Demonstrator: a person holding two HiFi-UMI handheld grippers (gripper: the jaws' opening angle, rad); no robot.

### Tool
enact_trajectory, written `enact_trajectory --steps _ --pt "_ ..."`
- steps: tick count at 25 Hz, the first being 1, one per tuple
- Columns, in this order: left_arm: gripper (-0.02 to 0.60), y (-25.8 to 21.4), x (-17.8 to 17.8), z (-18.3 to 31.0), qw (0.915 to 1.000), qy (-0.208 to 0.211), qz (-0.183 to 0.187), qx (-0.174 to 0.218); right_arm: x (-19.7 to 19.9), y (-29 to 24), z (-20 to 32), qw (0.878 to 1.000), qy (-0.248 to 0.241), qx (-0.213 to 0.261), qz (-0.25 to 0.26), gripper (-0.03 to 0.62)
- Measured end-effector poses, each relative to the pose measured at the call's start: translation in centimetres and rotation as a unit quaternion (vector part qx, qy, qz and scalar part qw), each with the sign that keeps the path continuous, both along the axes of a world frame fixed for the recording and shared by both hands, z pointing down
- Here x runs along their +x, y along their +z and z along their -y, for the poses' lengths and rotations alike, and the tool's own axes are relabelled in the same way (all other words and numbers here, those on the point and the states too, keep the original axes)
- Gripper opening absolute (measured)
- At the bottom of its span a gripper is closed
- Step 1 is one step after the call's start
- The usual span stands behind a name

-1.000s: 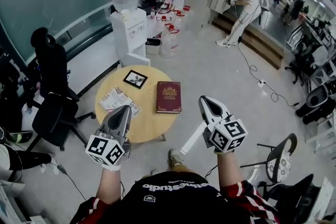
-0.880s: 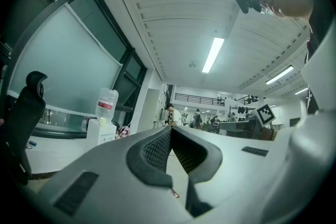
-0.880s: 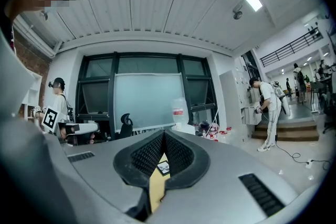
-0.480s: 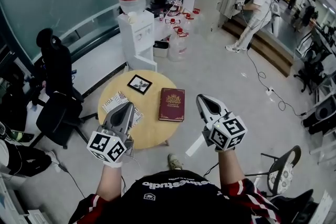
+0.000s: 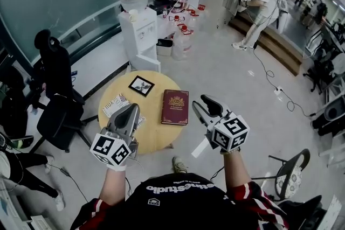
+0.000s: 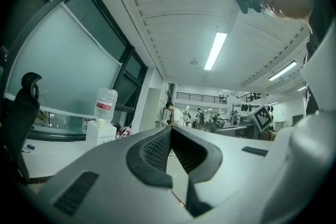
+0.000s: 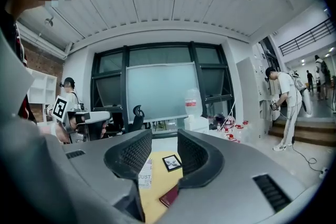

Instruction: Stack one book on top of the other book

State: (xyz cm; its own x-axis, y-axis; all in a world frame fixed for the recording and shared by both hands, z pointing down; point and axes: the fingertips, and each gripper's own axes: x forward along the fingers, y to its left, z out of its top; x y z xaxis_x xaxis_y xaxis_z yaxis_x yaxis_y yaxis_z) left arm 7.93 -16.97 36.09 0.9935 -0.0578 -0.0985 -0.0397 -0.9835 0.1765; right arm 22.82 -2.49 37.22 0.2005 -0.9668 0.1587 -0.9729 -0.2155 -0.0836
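Approach step: the red book [image 5: 174,106] lies mid-frame on the round surface [image 5: 153,134], the printed book [image 5: 113,105] left of it. The left gripper [image 5: 130,111] is closed and empty; the right gripper [image 5: 204,105] is opening, empty. Next it probably must descend to the red book's edge.

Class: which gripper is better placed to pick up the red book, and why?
Right. In the head view the right gripper is just beside the red book, its empty jaws opening. The left gripper is shut and nearer the patterned book.
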Motion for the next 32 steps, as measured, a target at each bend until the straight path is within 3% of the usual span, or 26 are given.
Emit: enact_trajectory --steps 11,20,32 --pt "0.015 0.2 2.3 -0.5 0.9998 0.009 0.013 0.010 2.9 3.0 0.0 1.000 0.012 -0.016 0.024 0.201" --pt "0.015 1.6 3.5 -0.4 0.9994 0.001 0.033 0.007 5.7 10.6 1.0 0.994 0.004 -0.072 0.083 0.212" --pt "0.015 3.5 4.9 0.4 0.9983 -0.021 0.054 -0.002 9.2 21.8 2.7 0.976 -0.008 -0.159 0.150 0.225"
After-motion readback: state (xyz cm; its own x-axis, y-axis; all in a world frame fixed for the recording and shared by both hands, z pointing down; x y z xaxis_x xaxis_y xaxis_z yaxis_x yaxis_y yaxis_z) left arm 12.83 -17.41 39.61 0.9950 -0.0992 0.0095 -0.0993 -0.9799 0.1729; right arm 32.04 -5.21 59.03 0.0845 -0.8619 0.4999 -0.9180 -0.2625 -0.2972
